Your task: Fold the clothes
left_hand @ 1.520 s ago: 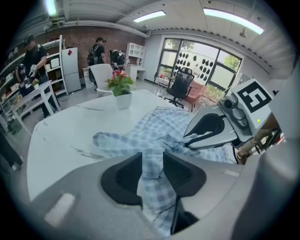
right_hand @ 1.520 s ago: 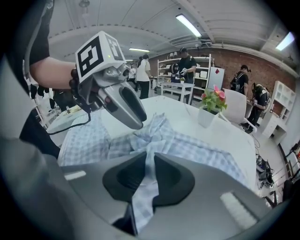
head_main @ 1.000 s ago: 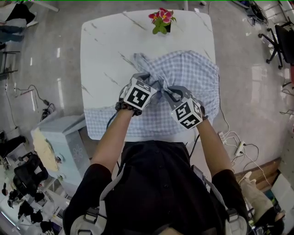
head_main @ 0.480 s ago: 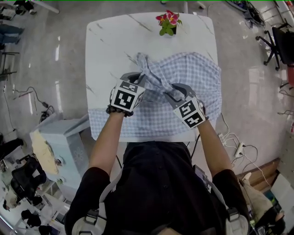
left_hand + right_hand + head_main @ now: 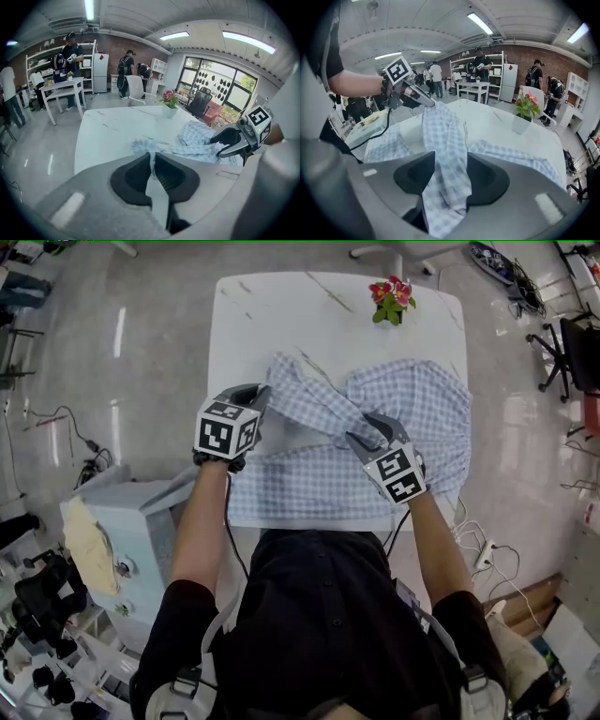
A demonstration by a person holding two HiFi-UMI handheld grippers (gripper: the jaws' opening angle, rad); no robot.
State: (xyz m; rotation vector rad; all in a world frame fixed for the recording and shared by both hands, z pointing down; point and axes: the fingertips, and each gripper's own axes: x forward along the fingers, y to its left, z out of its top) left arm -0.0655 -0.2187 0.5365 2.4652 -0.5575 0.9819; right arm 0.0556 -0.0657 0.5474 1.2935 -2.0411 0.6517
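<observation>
A blue-and-white checked shirt (image 5: 412, 418) lies spread on the white marble table (image 5: 281, 315). My left gripper (image 5: 257, 393) is at the shirt's left side, shut on a thin fold of the shirt (image 5: 197, 140) and holding a strip of it stretched to the left. In the left gripper view the cloth is pinched between the pads of the left gripper (image 5: 151, 164). My right gripper (image 5: 367, 430) is over the middle of the shirt. Its jaws are opening, and a band of the shirt (image 5: 445, 136) runs loosely through the gap of the right gripper (image 5: 446, 176).
A potted pink flower (image 5: 392, 298) stands at the table's far edge. A pale blue cabinet (image 5: 141, 521) stands to the left of the table. An office chair (image 5: 567, 334) and floor cables (image 5: 478, 531) are on the right. Several people stand by shelves in the background.
The left gripper closed on the cloth and moved left, drawing a strip of shirt out with it. The right gripper's jaws opened and stayed over the shirt's middle.
</observation>
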